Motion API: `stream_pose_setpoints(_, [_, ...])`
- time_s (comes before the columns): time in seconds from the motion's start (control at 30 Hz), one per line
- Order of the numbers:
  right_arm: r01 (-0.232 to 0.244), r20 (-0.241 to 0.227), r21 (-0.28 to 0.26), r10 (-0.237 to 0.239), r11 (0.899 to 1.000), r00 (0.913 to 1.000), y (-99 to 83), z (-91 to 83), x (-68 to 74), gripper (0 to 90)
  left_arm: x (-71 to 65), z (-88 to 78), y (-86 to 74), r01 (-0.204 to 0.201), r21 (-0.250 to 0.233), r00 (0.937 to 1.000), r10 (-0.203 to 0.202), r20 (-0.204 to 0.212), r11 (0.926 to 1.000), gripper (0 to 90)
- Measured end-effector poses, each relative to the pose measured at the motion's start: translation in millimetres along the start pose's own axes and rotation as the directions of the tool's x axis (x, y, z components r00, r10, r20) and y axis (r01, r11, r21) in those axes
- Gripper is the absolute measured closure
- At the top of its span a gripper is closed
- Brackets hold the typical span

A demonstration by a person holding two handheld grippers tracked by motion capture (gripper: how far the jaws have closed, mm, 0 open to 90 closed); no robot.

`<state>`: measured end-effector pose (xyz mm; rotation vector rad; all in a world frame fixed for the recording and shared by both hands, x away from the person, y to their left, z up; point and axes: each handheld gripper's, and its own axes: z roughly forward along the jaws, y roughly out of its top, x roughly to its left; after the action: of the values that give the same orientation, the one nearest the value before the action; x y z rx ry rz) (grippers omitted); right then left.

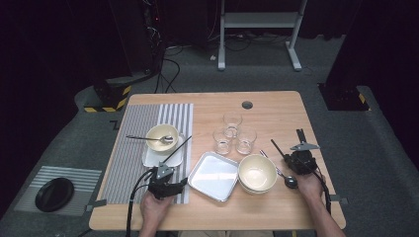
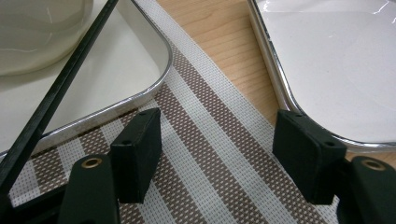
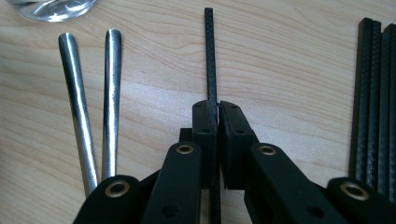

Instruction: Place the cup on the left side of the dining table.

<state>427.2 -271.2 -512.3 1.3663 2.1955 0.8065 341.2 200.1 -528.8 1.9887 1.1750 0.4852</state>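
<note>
My right gripper (image 3: 218, 109) is shut on a single thin black chopstick (image 3: 210, 56) that pokes out forward over the wood; in the high view it sits at the table's right side (image 1: 289, 158), with the chopstick (image 1: 275, 146) pointing up-left. My left gripper (image 2: 217, 135) is open with nothing between its jaws. It hovers low over the striped placemat (image 2: 205, 140), between a small white tray (image 2: 116, 70) and a larger metal tray (image 2: 336, 60). Another black chopstick (image 2: 56, 93) lies slanted across the small tray.
A bowl with a spoon (image 1: 162, 137) sits on the small tray. Three glasses (image 1: 232, 133) stand mid-table, stacked bowls (image 1: 257, 173) beside the metal tray (image 1: 213, 176). Two spoon handles (image 3: 93, 102) lie left of my right gripper, more chopsticks (image 3: 376, 93) to its right.
</note>
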Motion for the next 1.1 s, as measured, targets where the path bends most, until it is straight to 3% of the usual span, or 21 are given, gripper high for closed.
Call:
stream_pose_setpoints(0.17, [0.032,0.001,0.01,-0.032,0.999,0.9995,2.2,0.1,0.4,86.0,0.0,0.0,0.0,0.001,-0.001,1.0,-0.001,0.0,1.0,33.0])
stream_pose_setpoints(0.5, [0.055,-0.014,-0.016,-0.055,0.998,0.9984,8.8,-14.8,-3.5,86.0,0.0,-0.1,0.0,-0.002,0.0,1.0,0.002,-0.004,1.0,33.0])
stream_pose_setpoints(0.57, [0.04,-0.022,-0.013,-0.04,0.999,0.999,9.5,-19.0,-2.6,86.0,-0.1,0.0,0.0,0.001,0.0,1.0,-0.001,0.0,1.0,32.9])
stream_pose_setpoints(0.7, [0.068,-0.027,-0.024,-0.069,0.997,0.9973,9.2,-23.2,-3.4,86.1,-0.1,0.0,0.0,0.0,0.0,1.0,0.0,0.0,1.0,32.9])
stream_pose_setpoints(0.93, [0.076,-0.042,-0.031,-0.077,0.997,0.9961,6.9,-30.4,-4.6,86.0,-0.2,-0.1,0.0,-0.001,0.0,1.0,0.001,-0.005,1.0,33.0])
stream_pose_setpoints(1.0, [0.082,-0.045,-0.034,-0.083,0.996,0.9955,6.6,-33.1,-4.6,86.0,-1.7,0.1,-0.4,0.022,-0.002,0.9997,-0.022,-0.009,0.9998,33.0])
stream_pose_setpoints(1.03, [0.084,-0.048,-0.035,-0.085,0.996,0.9952,6.7,-34.3,-4.7,86.0,-0.4,0.0,0.0,0.002,0.0,1.0,-0.002,-0.004,1.0,33.0])
stream_pose_setpoints(1.1, [0.087,-0.051,-0.04,-0.089,0.995,0.9947,6.8,-37.5,-4.5,86.0,-0.2,-0.1,0.0,0.0,0.0,1.0,0.0,-0.004,1.0,33.0])
